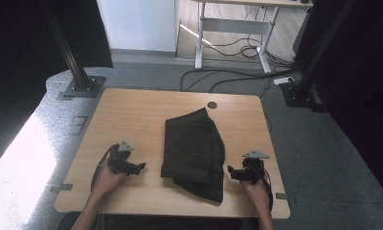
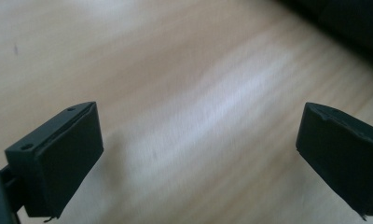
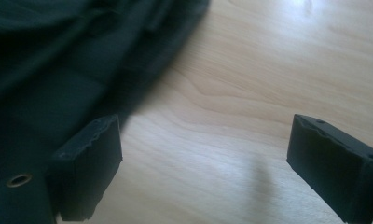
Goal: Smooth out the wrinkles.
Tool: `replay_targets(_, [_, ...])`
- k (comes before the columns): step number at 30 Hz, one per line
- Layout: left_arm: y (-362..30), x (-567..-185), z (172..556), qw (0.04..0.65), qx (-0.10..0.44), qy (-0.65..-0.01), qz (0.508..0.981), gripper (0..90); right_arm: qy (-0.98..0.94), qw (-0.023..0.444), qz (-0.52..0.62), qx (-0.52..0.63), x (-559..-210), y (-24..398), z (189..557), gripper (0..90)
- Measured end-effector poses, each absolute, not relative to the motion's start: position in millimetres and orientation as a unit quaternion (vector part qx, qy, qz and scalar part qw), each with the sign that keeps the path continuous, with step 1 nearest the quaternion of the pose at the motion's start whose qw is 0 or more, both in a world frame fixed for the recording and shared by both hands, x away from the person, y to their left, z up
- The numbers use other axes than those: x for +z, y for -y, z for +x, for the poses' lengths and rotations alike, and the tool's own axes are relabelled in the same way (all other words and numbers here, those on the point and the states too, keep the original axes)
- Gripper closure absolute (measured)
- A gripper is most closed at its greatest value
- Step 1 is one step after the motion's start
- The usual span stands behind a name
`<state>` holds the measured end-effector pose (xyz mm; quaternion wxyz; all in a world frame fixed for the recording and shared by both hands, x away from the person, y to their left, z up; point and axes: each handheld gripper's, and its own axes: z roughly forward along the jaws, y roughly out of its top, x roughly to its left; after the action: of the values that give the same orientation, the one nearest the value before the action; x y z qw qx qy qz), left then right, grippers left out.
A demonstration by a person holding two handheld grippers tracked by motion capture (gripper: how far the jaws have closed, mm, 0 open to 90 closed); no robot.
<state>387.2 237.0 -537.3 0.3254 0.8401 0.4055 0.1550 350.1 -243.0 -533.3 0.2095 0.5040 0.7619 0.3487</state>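
Jaws of left gripper (image 1: 142,166) and right gripper (image 1: 229,170) wide apart, empty, flanking folded dark garment (image 1: 194,148) on table (image 1: 132,115)

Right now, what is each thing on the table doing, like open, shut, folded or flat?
Dark cloth: folded, lying flat on the table, not held.
Left tongs: open, nothing between the jaws, beside the cloth.
Right tongs: open, nothing between the jaws, right at the cloth's edge.
Wooden table: bare wood around the cloth.
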Motion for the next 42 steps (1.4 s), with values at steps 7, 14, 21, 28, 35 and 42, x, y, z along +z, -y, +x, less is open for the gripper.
replay_targets(7, [-203, -502, 424, 0.335, 0.187, -0.362, 0.849, 0.0, -0.779, 0.204, 0.473, 0.357, -508, 222, 339, 8.7])
replay_targets(14, [-159, -482, 451, 0.336, 0.190, -0.333, 0.860, 0.0, -0.789, 0.195, 0.441, 0.381, -481, 198, 337, 7.6])
replay_targets(21, [-118, -477, 470, 0.334, 0.191, -0.321, 0.865, 0.0, -0.802, 0.178, 0.413, 0.393, -471, 171, 338, 5.0])
replay_targets(28, [-94, -496, 480, 0.292, 0.208, -0.324, 0.875, 0.0, -0.821, 0.160, 0.401, 0.373, -487, 146, 337, 1.1])
replay_targets(35, [-100, -516, 483, 0.290, 0.198, -0.335, 0.874, 0.0, -0.834, 0.168, 0.432, 0.300, -524, 142, 338, 1.3])
replay_targets(42, [-109, -523, 472, 0.289, 0.195, -0.349, 0.870, 0.0, -0.835, 0.157, 0.445, 0.283, -544, 148, 343, 0.0])
